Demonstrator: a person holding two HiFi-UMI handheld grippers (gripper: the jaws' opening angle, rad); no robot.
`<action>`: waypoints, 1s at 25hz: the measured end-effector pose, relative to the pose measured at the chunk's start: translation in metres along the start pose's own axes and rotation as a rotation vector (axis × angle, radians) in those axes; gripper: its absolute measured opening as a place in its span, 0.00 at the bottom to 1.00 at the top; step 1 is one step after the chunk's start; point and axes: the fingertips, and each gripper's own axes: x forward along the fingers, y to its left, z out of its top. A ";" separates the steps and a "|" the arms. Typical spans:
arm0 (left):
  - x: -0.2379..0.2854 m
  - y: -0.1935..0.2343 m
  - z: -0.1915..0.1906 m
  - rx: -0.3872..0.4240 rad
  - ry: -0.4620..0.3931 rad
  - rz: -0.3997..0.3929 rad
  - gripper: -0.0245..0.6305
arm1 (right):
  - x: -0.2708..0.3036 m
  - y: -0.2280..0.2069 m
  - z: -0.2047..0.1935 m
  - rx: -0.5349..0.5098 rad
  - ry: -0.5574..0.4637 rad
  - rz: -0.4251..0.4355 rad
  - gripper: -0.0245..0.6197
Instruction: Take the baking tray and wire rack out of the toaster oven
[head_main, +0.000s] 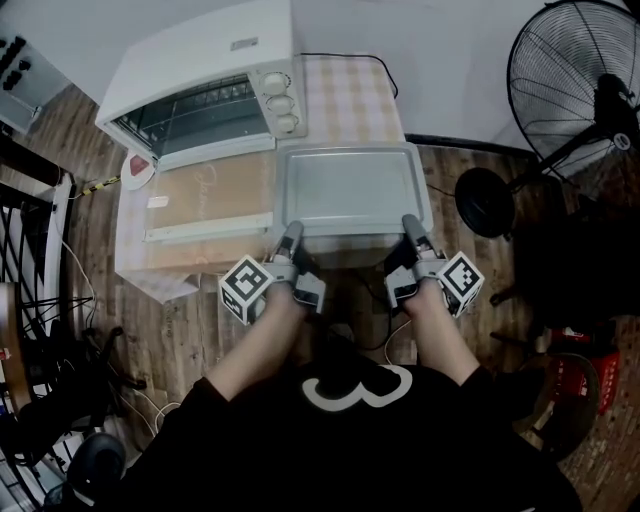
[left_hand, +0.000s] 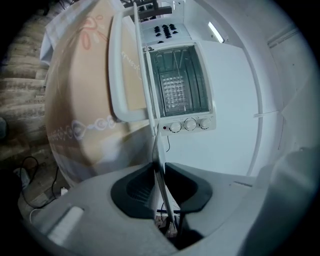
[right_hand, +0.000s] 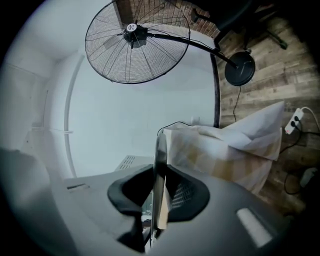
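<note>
Left gripper's (left_hand: 159, 169) fingers (left_hand: 131, 192) pinch the baking tray's (left_hand: 157, 150) rim, toaster oven (left_hand: 182, 85) beyond.

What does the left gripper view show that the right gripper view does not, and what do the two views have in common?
Only the left gripper view shows the white toaster oven, with its door open, its three round knobs and the wire rack inside.

Only the right gripper view shows the black pedestal fan and the white power strip on the floor.

Both views show the thin rim of the grey metal baking tray, seen edge-on and clamped between black pads: the left tongs in one view, the right tongs in the other.
</note>
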 end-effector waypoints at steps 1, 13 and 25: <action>0.001 0.002 0.000 0.000 0.000 0.004 0.15 | 0.000 -0.003 0.000 0.000 0.002 -0.005 0.15; 0.012 0.020 -0.002 0.019 0.003 0.079 0.15 | 0.013 -0.025 0.004 -0.004 0.032 -0.081 0.15; 0.007 0.020 0.003 0.005 0.020 0.166 0.35 | 0.016 -0.022 -0.002 -0.022 0.092 -0.183 0.40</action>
